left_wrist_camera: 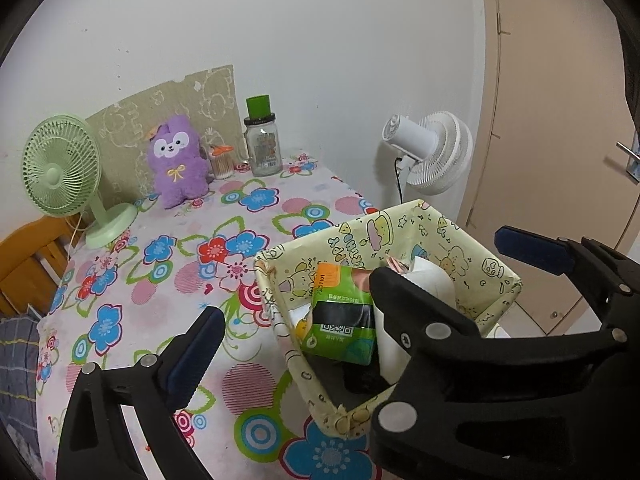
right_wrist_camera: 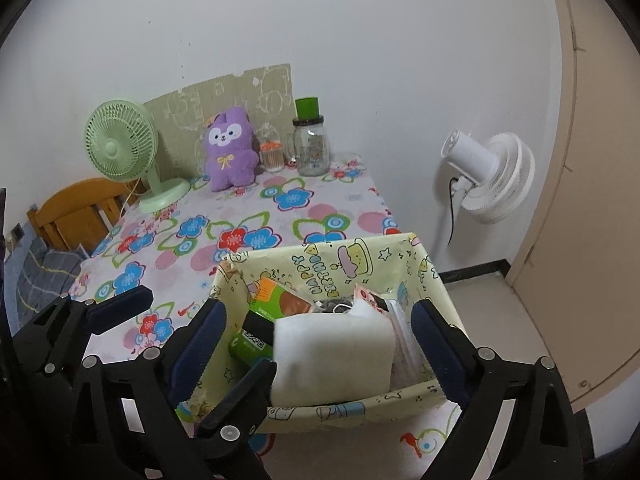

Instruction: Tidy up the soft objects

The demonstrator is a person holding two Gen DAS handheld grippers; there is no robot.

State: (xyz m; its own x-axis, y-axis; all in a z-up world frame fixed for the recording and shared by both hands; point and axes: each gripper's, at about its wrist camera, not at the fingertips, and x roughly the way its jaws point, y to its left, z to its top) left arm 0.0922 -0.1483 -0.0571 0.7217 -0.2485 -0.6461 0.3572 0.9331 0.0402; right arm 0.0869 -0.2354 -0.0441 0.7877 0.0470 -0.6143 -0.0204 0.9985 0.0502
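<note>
A pale yellow cartoon-print storage box (left_wrist_camera: 476, 248) (right_wrist_camera: 360, 402) stands at the table's near right corner. Inside lie a green packet (left_wrist_camera: 344, 328) (right_wrist_camera: 256, 332), a white soft block (right_wrist_camera: 334, 354) (left_wrist_camera: 430, 280) and a pink-patterned pack (right_wrist_camera: 404, 332). A purple plush toy (left_wrist_camera: 178, 160) (right_wrist_camera: 230, 148) sits upright at the far end of the table. My right gripper (right_wrist_camera: 320, 340) is open, its fingers straddling the box around the white block. My left gripper (right_wrist_camera: 200, 332) is open to the box's left, one finger (right_wrist_camera: 244, 392) at the box's near left corner.
A green desk fan (left_wrist_camera: 64, 168) (right_wrist_camera: 124, 140) stands far left. A glass jar with a green lid (left_wrist_camera: 262, 140) (right_wrist_camera: 312, 140) and a cotton-swab pot (right_wrist_camera: 272, 156) stand by the plush. A white floor fan (right_wrist_camera: 492, 176) is right of the table. A wooden chair (right_wrist_camera: 76, 212) is left.
</note>
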